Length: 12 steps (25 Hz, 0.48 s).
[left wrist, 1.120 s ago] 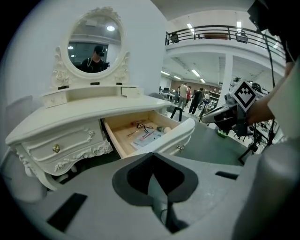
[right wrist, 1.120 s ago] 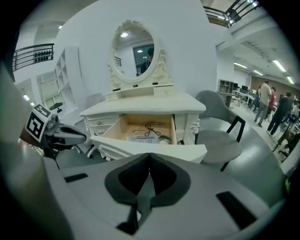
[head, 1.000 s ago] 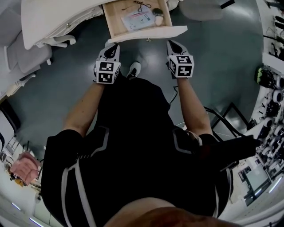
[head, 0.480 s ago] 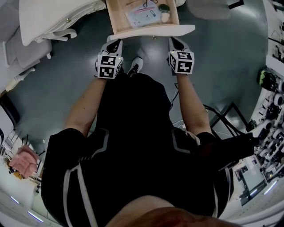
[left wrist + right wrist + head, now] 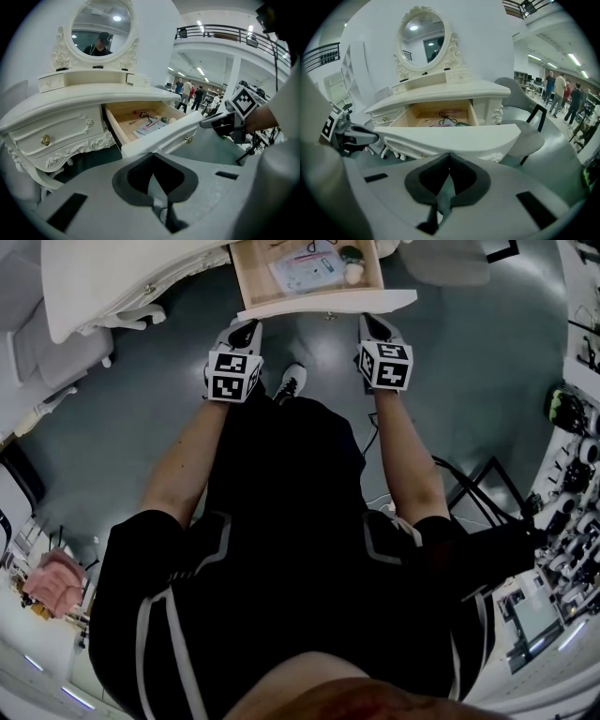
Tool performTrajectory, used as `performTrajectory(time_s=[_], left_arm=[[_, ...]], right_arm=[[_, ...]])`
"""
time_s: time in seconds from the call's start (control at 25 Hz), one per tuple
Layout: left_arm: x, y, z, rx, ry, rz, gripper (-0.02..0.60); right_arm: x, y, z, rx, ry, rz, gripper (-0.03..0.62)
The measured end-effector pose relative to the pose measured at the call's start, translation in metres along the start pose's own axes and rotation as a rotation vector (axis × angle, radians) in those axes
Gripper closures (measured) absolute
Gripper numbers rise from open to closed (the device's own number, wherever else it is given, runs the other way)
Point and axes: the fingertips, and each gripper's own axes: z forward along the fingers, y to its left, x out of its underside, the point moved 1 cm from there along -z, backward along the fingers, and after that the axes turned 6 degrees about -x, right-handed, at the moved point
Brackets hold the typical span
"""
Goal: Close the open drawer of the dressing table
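Note:
The white dressing table (image 5: 112, 277) has its wooden middle drawer (image 5: 307, 273) pulled out, with papers, a black cord and a small green thing inside. The drawer's curved white front panel (image 5: 328, 304) faces me. My left gripper (image 5: 246, 331) is shut and empty, its tip at the left end of that panel (image 5: 164, 136). My right gripper (image 5: 372, 326) is also shut and empty, its tip at the right end of the panel (image 5: 450, 136). Whether either tip touches the panel is not clear. In the gripper views the shut jaws (image 5: 152, 154) (image 5: 449, 155) point at the panel.
An oval mirror (image 5: 101, 28) tops the table, and closed side drawers (image 5: 51, 136) sit to its left. A grey chair (image 5: 525, 129) stands right of the drawer. Shelves of small items (image 5: 572, 427) line the right. My shoe (image 5: 291, 381) is on the grey floor below the drawer.
Both grippers have moved forward towards the table, keeping at the drawer front. The drawer front has shifted towards the table and less of the drawer's inside shows.

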Motion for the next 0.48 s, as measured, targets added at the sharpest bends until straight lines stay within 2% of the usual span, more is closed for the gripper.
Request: performTrajectory(time_s=[0.48], left_arm=[[-0.031,0.023,0.023,-0.011,-0.005,-0.004,0.577]], right_arm=[[-0.035,-0.007,0.028,0.009,-0.023,0.017,0.588]])
